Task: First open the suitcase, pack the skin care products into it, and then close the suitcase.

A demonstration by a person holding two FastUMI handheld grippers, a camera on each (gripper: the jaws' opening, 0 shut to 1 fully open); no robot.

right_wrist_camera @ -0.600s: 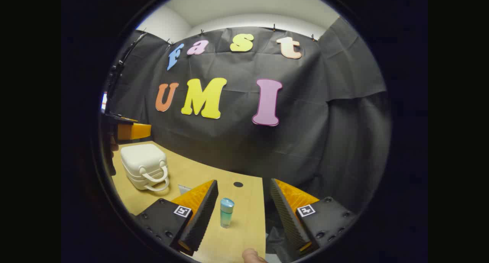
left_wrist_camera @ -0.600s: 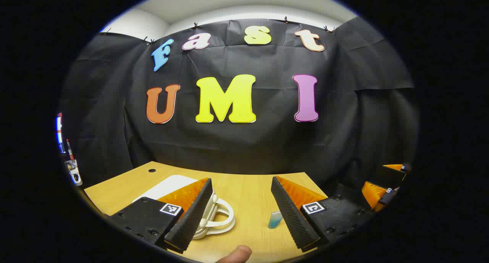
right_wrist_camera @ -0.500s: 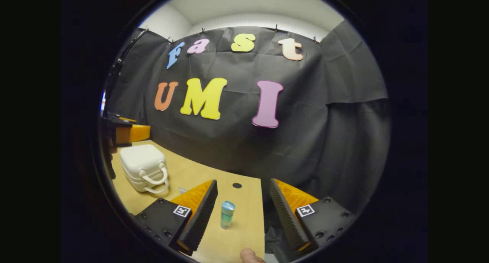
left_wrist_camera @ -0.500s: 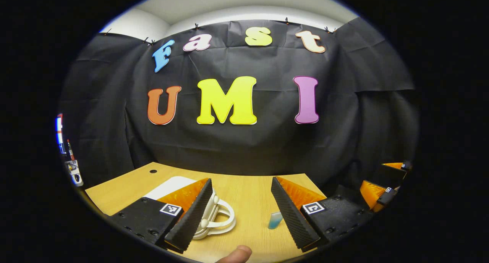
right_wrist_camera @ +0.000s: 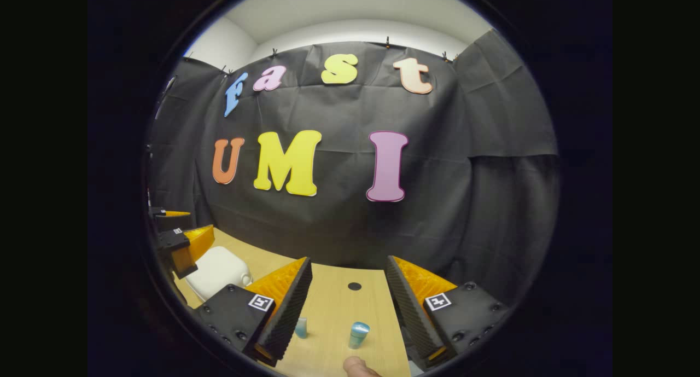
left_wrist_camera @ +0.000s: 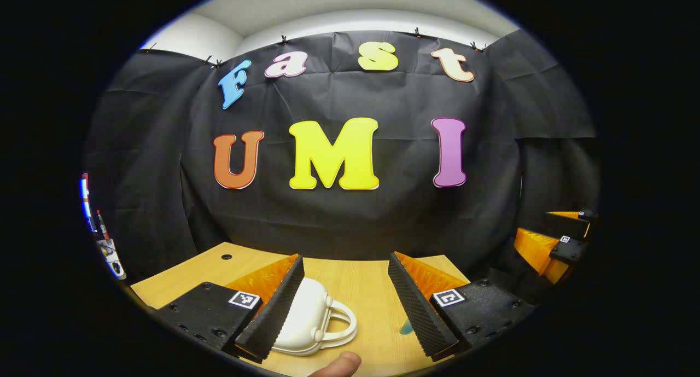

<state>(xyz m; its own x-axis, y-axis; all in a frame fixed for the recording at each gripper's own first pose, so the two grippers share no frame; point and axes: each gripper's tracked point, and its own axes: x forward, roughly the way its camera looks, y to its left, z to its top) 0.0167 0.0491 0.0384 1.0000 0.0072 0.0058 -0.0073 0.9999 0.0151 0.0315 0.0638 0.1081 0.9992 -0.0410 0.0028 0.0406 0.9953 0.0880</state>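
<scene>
A closed white suitcase [left_wrist_camera: 309, 322] with a loop handle lies on the wooden table [left_wrist_camera: 363, 289], low between the fingers of my left gripper [left_wrist_camera: 344, 265], which is open. A teal skin care bottle [left_wrist_camera: 406, 328] peeks out beside its right finger. In the right gripper view the teal bottle [right_wrist_camera: 358, 334] stands between the fingers of my open right gripper [right_wrist_camera: 348, 265], and a smaller bluish bottle [right_wrist_camera: 301, 328] stands by the left finger. The suitcase [right_wrist_camera: 219, 270] lies to the left, with the left gripper [right_wrist_camera: 180, 240] just above it.
The right gripper [left_wrist_camera: 555, 245] hangs at the far right of the left gripper view. The table [right_wrist_camera: 333, 306] has a round cable hole [right_wrist_camera: 354, 285] near its back edge. A thumb tip [left_wrist_camera: 339, 363] shows at the bottom.
The left gripper has moved in over the suitcase, which now sits larger between its fingers. The right gripper has shifted, so the teal bottle sits lower and a second small bottle has come into sight.
</scene>
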